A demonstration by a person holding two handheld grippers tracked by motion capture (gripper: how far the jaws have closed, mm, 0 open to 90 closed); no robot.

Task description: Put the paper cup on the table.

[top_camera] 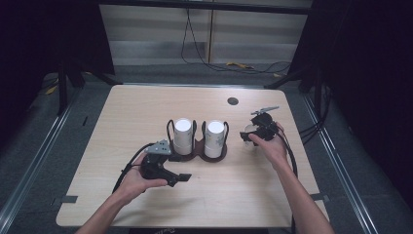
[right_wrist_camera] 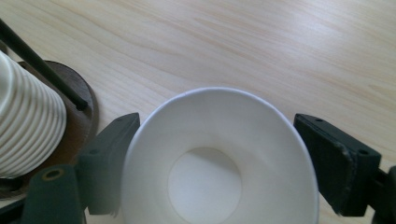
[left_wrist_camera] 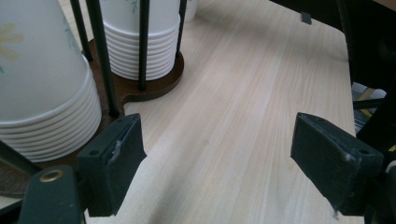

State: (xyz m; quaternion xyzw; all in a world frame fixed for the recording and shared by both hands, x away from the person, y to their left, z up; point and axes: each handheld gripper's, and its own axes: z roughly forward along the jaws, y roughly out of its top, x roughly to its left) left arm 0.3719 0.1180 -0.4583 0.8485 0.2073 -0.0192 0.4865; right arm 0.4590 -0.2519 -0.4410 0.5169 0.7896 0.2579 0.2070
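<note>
- Right now your right gripper [top_camera: 254,136] has a single white paper cup [right_wrist_camera: 219,158] sitting mouth-up between its jaws, on the table just to the right of the cup holder [top_camera: 197,152]. The jaws stand apart: the far one is clear of the rim, and the near one lies so close to the wall that I cannot tell whether it touches.
- So the cup lies straight ahead of those jaws, its long axis upright, and the right hand is far nearer to it than the left.
- Your left gripper [top_camera: 176,178] rests low on the table in front of the holder, jaws wide with nothing but bare wood between them.
- Materials: the cup is thin, smooth paper, conical, easily crushed; the holder is a dark wooden base with thin black rods around two inverted stacks of ribbed-looking rims [left_wrist_camera: 46,135]; the tabletop [top_camera: 146,105] is pale, smooth wood grain.
</note>
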